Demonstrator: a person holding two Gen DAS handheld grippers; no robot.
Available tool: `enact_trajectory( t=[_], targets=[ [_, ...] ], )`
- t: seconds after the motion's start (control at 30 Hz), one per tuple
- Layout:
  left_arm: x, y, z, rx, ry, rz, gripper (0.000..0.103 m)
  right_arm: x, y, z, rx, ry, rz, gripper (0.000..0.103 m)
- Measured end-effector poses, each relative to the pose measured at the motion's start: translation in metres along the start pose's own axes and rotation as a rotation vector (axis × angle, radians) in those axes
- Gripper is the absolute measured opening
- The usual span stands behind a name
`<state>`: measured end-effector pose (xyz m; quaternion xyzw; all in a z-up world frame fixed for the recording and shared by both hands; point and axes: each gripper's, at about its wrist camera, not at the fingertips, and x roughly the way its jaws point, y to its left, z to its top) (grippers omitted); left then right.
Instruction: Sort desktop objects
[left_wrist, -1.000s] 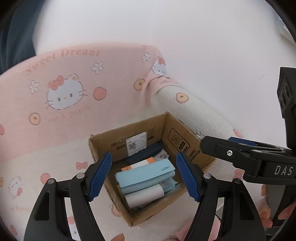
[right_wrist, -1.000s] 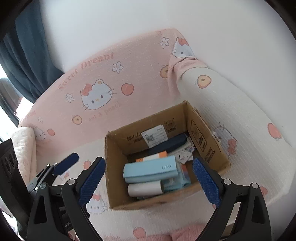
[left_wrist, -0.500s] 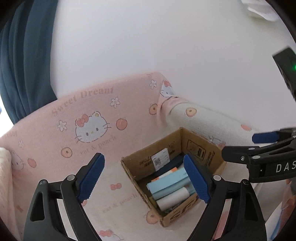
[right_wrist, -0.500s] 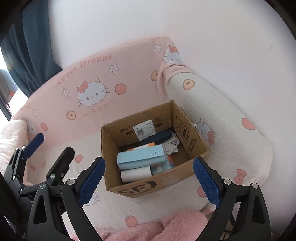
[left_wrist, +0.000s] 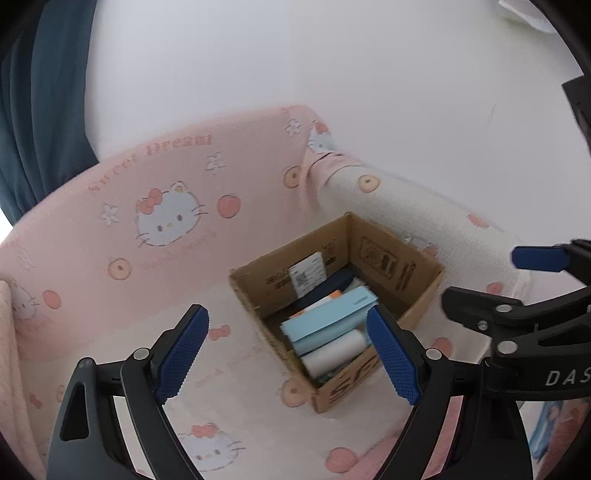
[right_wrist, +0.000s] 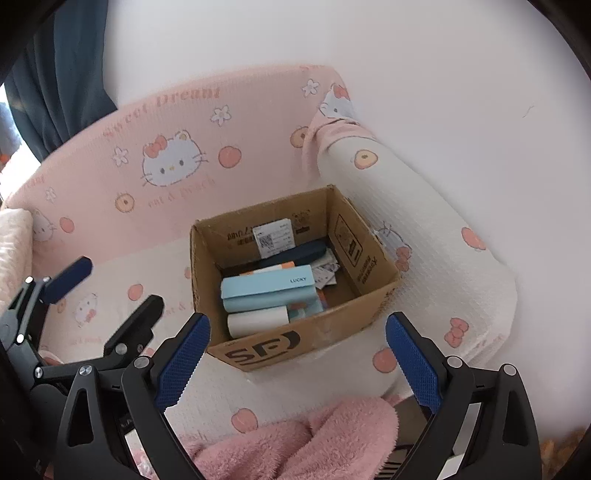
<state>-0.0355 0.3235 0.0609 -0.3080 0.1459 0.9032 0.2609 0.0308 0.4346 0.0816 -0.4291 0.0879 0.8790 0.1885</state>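
Observation:
An open cardboard box (left_wrist: 388, 258) (right_wrist: 369, 254) stands on the sofa seat beside the armrest. Inside lie a light blue case marked LUCKY (right_wrist: 266, 286) (left_wrist: 328, 317), a white roll (right_wrist: 256, 323) (left_wrist: 332, 356), a dark navy pouch (right_wrist: 295, 254) and some paper slips (right_wrist: 325, 273). My left gripper (left_wrist: 285, 311) hangs above and in front of the box, open and empty. My right gripper (right_wrist: 297, 317) is open too, nothing between its blue pads, above the box's near wall. Each gripper shows at the edge of the other's view.
The sofa wears a pink and white cartoon-cat cover (right_wrist: 170, 162), with a white padded armrest (right_wrist: 424, 229) right of the box. A fluffy pink blanket (right_wrist: 314, 439) lies at the seat's front edge. A dark blue curtain (left_wrist: 37, 110) hangs at far left against a white wall.
Both grippers have drawn back and up from the box, so it looks smaller. The left jaws have spread wider. The items in the box have not moved.

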Motion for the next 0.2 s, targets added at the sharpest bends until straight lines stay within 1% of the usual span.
enact_trajectory(
  t=[0.07,0.2],
  targets=[
    [0.002,0.004,-0.001,0.0,0.006,0.005,0.09,0.0,0.003,-0.002,0.007,0.01,0.001,0.096],
    [0.008,0.017,-0.004,-0.036,0.037,-0.027,0.09,0.007,0.01,-0.002,0.029,0.036,0.029,0.096]
  ],
)
